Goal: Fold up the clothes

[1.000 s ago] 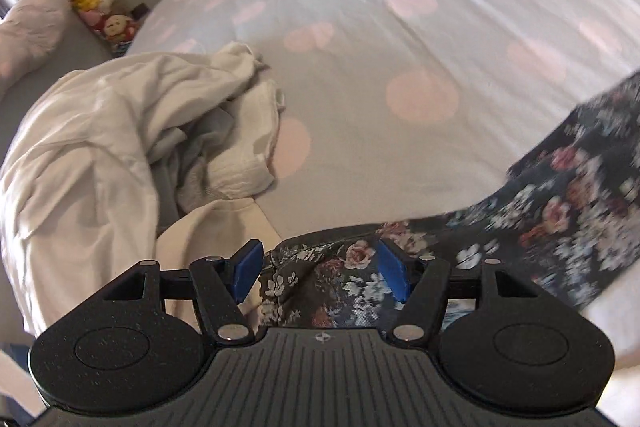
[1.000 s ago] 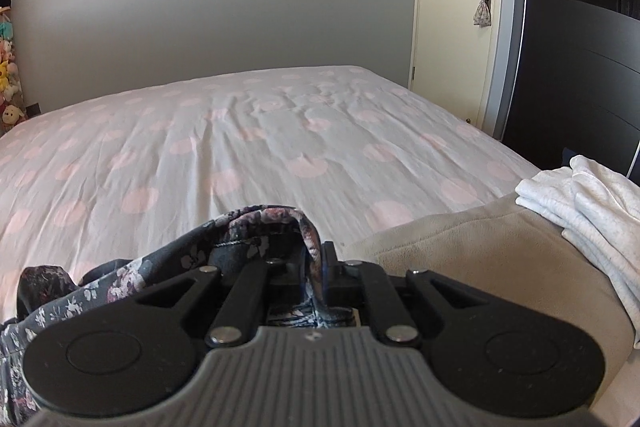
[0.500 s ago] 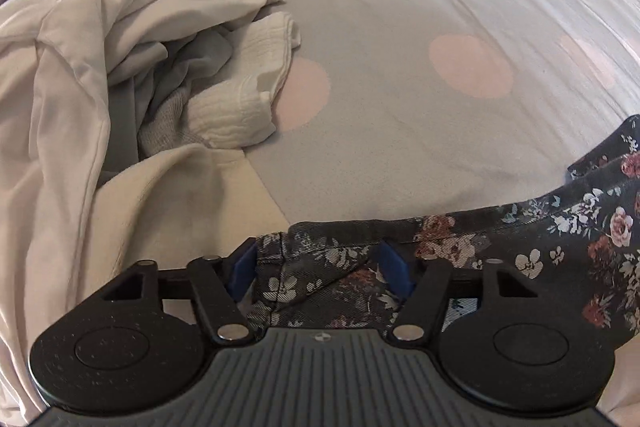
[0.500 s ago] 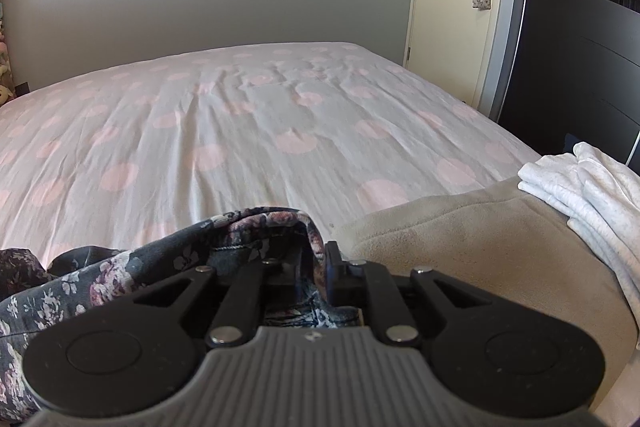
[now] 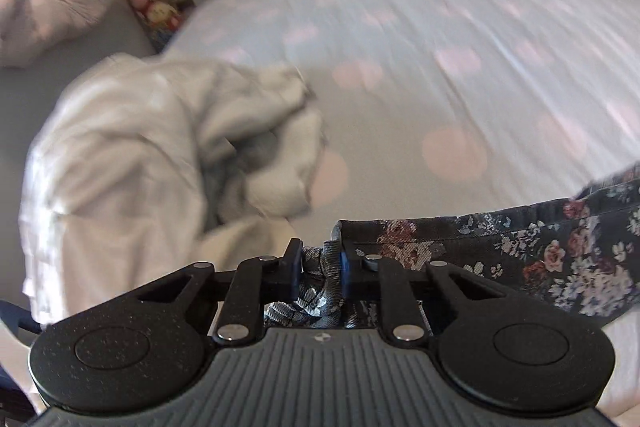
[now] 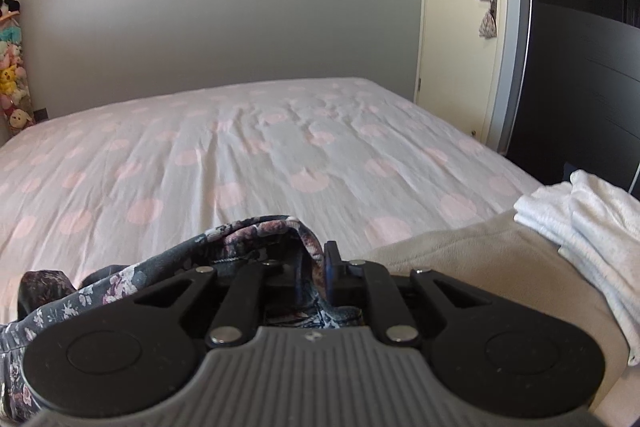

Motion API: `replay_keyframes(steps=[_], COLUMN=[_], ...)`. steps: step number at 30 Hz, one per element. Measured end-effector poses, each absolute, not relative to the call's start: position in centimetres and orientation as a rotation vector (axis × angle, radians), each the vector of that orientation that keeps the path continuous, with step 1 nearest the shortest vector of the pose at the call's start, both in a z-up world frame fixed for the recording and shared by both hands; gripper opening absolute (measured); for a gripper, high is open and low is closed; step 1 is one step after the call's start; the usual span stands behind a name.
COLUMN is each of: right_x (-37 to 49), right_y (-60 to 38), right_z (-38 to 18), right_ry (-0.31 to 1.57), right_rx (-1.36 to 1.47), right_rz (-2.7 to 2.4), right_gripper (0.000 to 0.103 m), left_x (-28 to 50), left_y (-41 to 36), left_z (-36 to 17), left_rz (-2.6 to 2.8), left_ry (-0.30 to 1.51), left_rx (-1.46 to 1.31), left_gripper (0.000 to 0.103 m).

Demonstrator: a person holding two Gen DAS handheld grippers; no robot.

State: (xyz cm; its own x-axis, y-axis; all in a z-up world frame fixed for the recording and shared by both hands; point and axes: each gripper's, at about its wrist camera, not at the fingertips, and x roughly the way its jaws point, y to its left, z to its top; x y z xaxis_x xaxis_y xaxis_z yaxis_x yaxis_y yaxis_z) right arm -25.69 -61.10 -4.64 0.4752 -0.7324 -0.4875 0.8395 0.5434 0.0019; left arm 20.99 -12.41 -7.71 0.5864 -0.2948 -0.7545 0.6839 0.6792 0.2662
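Floral cloth [image 5: 560, 247] stretches from lower centre to the right edge, over the bed [image 5: 440, 47]. The left gripper [image 5: 320, 267] jaws are closing on a bunched corner; the right gripper [image 6: 312, 267] pinches another edge, probably to spread it.

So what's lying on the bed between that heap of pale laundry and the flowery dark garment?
Only bare spotted bedsheet; the left wrist view shows nothing else between the pale laundry heap and the flowery garment.
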Motion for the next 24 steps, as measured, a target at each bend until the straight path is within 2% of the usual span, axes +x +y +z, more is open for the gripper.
replay_keyframes(steps=[6, 14, 20, 24], right_x=[-26.8, -30.0, -33.4, -33.1], right_y=[-58.9, -54.1, -51.0, -51.3], right_z=[0.2, 8.6, 12.3, 13.1], right_ry=[0.35, 0.209, 0.155, 0.205], right_rx=[0.165, -0.113, -0.26, -0.353], right_rz=[-0.926, -0.86, -0.835, -0.803], right_gripper=[0.011, 0.011, 0.011, 0.012], left_x=[20.1, 16.3, 13.1, 14.3], left_y=[-9.2, -2.9, 0.8, 0.3], left_z=[2.4, 13.9, 18.9, 18.5], left_rz=[-0.519, -0.462, -0.463, -0.467], left_ry=[0.531, 0.293, 0.182, 0.218], left_rx=[0.458, 0.305, 0.226, 0.244], left_gripper=[0.016, 0.016, 0.016, 0.016])
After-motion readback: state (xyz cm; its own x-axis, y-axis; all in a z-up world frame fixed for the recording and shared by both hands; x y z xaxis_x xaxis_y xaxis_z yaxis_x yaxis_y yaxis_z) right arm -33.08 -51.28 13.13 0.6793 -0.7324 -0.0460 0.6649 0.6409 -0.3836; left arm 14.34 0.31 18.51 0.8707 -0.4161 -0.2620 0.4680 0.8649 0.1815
